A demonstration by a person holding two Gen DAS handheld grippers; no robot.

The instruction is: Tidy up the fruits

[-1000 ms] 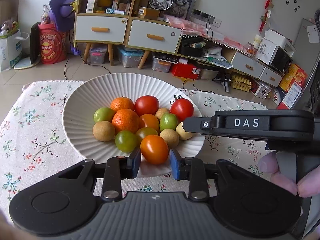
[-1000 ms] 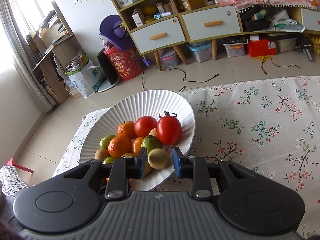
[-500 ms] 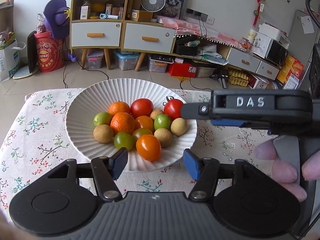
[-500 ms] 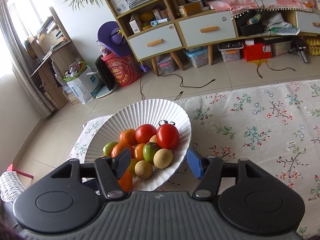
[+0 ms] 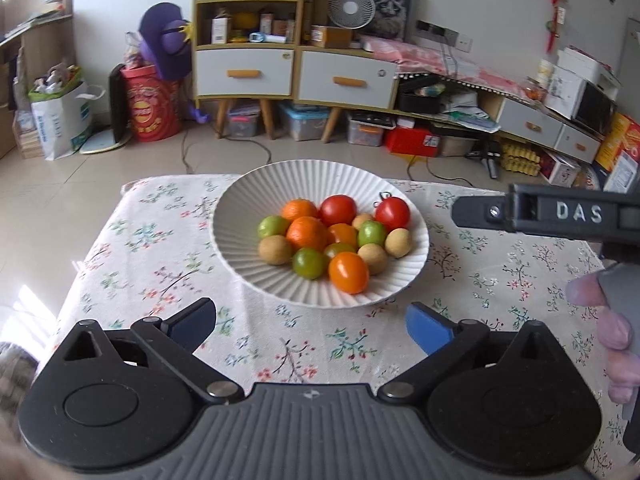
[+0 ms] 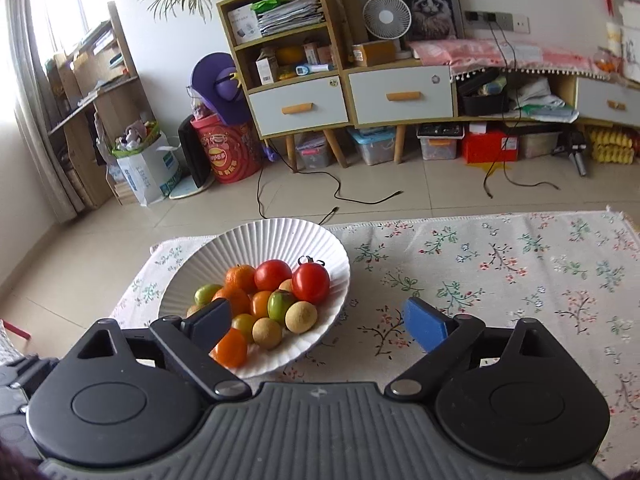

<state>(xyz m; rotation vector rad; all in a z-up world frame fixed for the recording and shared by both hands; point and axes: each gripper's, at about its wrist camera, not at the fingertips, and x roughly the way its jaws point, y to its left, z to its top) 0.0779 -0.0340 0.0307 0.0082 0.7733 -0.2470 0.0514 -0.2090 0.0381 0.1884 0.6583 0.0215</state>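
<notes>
Room: white walls; beige tiled floor. Wooden cabinet with white drawers, orange handles, stacked papers on top shelf. Desk fan; framed cat picture. Curtained window at left, daylight. Red drum. Floral-clothed tabletop.

In the right wrist view, the left tong finger is covering part of the orange tomato and the tangerine. The right tongs are running off the left wrist view's right edge.
</notes>
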